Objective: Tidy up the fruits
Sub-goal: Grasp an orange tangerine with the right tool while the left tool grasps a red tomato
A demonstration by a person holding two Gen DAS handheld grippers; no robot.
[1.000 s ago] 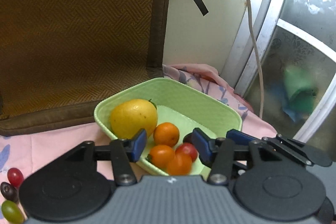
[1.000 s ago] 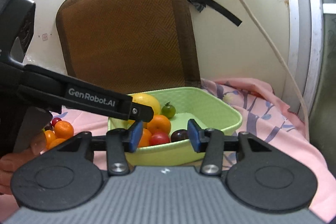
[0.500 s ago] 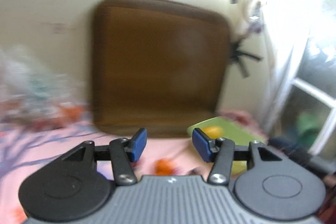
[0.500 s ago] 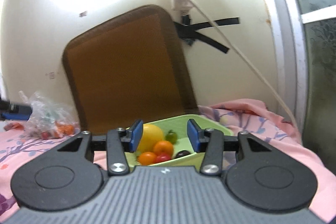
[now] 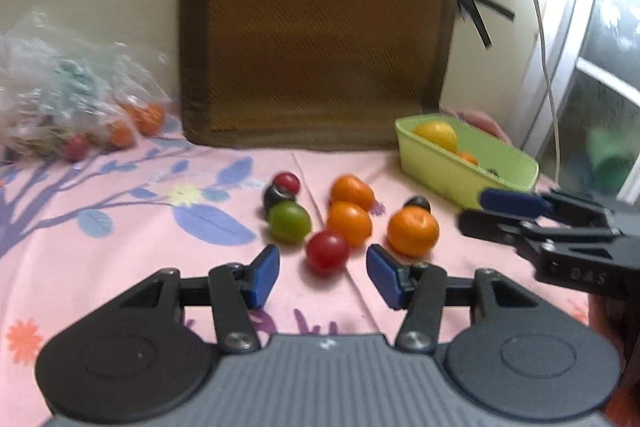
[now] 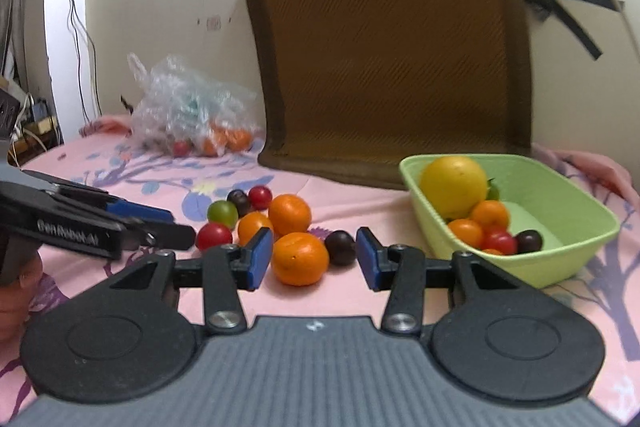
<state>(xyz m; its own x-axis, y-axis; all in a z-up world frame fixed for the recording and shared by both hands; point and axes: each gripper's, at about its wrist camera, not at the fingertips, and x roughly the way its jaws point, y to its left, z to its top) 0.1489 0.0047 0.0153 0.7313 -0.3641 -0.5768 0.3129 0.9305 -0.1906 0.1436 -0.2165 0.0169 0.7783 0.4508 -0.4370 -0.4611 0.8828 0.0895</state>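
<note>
Hovering with fingers apart: left gripper framing a red tomato, right gripper framing an orange.

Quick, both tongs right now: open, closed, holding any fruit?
Left tongs: open, empty, red tomato just ahead.
Right tongs: open, empty, orange between the pads, not gripped.

"GenRobot.AI" on left hand-held gripper; blurry "BAS"-ish marking on right hand-held gripper.
</note>
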